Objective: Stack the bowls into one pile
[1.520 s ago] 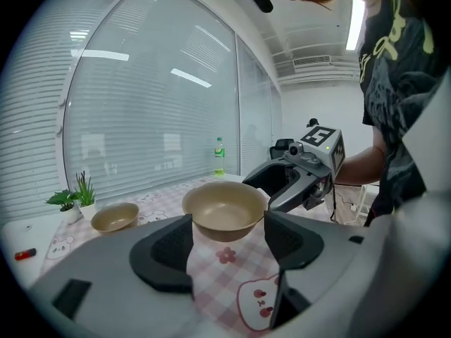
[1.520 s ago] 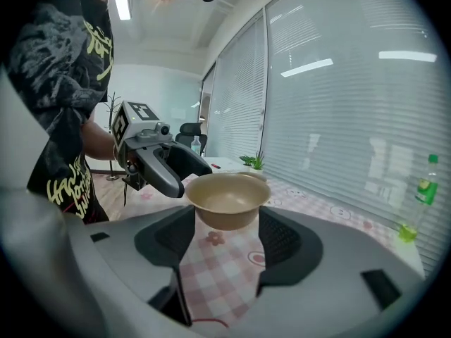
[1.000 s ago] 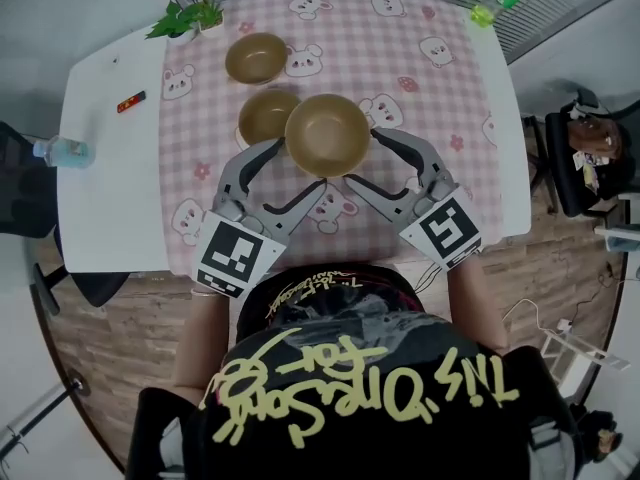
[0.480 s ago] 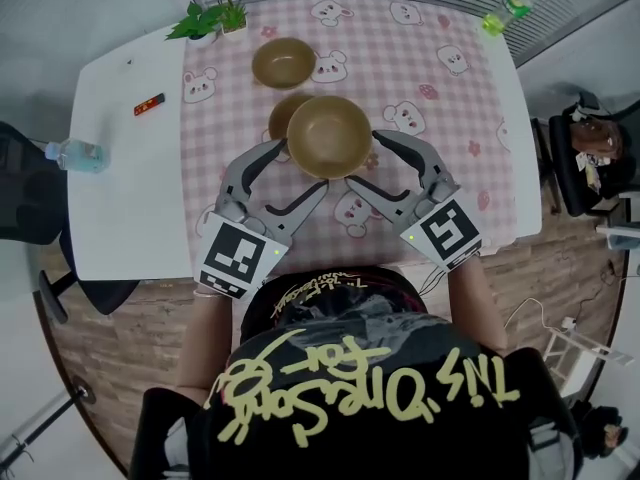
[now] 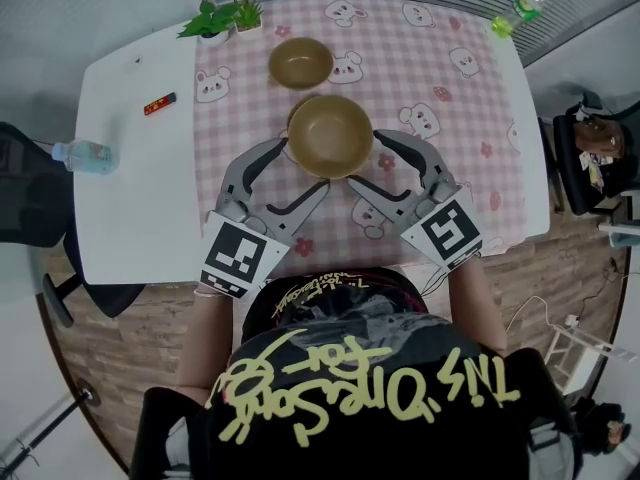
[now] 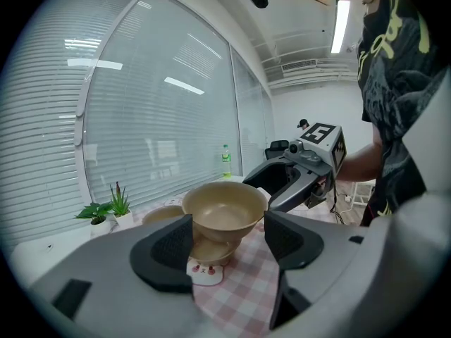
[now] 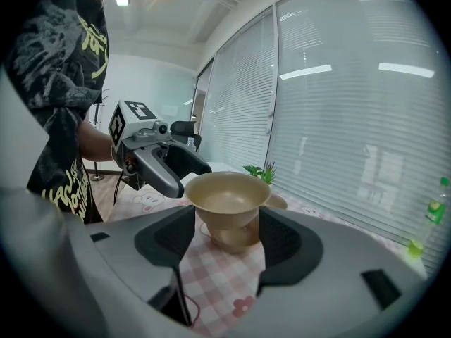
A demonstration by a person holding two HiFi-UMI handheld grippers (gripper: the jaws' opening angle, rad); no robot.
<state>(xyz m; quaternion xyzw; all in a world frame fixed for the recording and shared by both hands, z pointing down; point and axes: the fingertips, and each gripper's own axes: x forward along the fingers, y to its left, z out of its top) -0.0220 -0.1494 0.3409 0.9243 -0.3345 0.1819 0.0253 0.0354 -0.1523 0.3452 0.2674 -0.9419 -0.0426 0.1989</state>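
Directly over the lower bowl [image 6: 209, 251] now, the lifted bowl [image 5: 330, 135] (left claw [image 5: 303, 168], right claw [image 5: 366, 160] clenched on it)

Yellow hand-drawn lettering [image 5: 365, 383] is printed across the person's black shirt [image 5: 330, 318]. It is seen upside down, and only the word "This" can be made out with any certainty. A square black-and-white coded marker [image 5: 238, 258] is carried on the cube of the left gripper [image 5: 306, 162], and a second marker [image 5: 448, 231] on that of the right gripper [image 5: 362, 157]. No letters or numbers are shown on them. The label of the green bottle [image 5: 520, 6] is too small to be read.
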